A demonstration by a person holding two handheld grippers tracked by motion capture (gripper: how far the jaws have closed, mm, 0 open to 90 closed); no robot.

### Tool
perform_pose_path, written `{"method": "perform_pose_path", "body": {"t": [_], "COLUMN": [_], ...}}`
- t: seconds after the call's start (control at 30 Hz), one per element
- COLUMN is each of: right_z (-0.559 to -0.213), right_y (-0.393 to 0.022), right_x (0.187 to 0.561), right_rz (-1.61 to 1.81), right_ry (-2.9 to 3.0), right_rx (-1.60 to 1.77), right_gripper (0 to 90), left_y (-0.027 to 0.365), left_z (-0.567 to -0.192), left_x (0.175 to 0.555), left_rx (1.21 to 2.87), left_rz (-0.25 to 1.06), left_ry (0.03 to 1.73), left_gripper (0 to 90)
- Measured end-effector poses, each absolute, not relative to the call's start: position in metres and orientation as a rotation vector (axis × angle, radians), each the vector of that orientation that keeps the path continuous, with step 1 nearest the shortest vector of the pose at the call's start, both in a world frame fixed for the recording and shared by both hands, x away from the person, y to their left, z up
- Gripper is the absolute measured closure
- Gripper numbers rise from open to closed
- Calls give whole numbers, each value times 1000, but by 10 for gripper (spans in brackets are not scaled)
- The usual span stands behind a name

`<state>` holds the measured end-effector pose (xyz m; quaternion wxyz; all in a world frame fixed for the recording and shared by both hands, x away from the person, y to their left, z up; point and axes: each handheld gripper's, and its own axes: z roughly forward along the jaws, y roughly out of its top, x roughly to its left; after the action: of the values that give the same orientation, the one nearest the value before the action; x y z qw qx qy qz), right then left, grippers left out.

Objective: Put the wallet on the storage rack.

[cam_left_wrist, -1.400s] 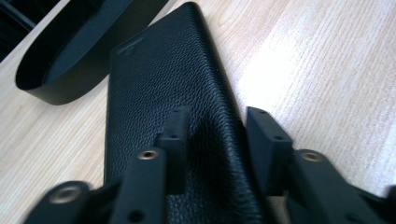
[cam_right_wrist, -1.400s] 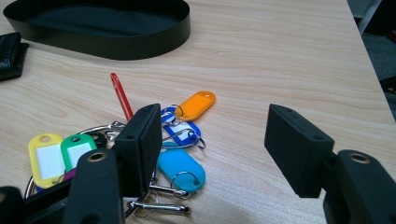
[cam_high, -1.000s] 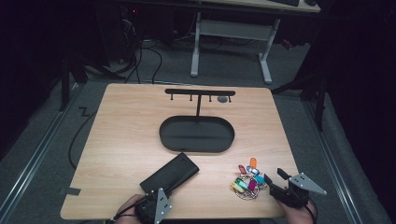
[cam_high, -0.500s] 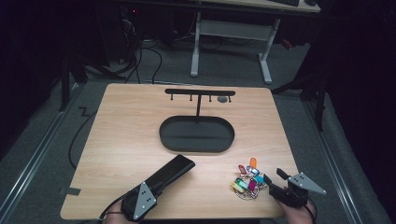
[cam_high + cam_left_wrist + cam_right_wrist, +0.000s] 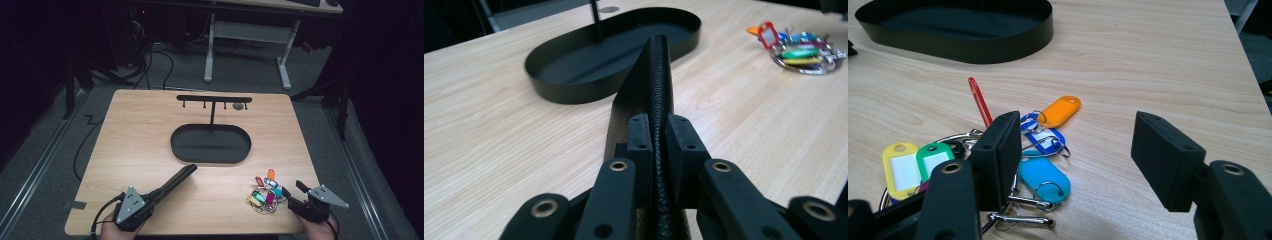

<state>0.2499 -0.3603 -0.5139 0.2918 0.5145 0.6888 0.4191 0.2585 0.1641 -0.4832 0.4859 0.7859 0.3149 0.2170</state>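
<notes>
A black textured leather wallet (image 5: 175, 181) stands on its edge, slanting from the near left toward the oval tray. My left gripper (image 5: 151, 196) is shut on the wallet's near end; its jaws have just been closing, and in the left gripper view the pads (image 5: 640, 142) pinch the wallet (image 5: 659, 85) between them. A bunch of coloured key tags on rings (image 5: 265, 192) lies at the near right. My right gripper (image 5: 294, 194) stands open just right of the bunch. In the right gripper view its left jaw stands over the tags (image 5: 1048, 172), with nothing gripped between the jaws of the right gripper (image 5: 1075, 150).
A black oval tray (image 5: 210, 159) sits mid-table, with a thin post that bears a T-shaped hook rack (image 5: 214, 98). Bare wood lies to the tray's left and right. The table's near edge runs just below both hands.
The left gripper has moved left and slightly up. The wallet, lying flat before, has turned onto its edge and been drawn left with it. The right gripper has stayed still.
</notes>
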Motion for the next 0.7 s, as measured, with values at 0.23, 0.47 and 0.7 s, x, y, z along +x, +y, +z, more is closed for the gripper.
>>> {"method": "perform_pose_path", "body": {"t": [0.23,0.47,0.7], "right_z": [-514,-514,-515], "right_y": [-360,-360,-360], "right_x": [250,250,251], "right_rz": [1117,1118,1118], "right_ry": [1839,1840,1845], "right_rx": [1371,1372,1375], "right_gripper": [373,372,372], "left_y": [183,193,199], "left_z": [-483,-483,-484], "left_x": [266,270,273], "left_rx": [1853,1824,1803], "left_rz": [499,479,477], "left_ry": [842,875,885], "left_gripper": [818,818,813]}}
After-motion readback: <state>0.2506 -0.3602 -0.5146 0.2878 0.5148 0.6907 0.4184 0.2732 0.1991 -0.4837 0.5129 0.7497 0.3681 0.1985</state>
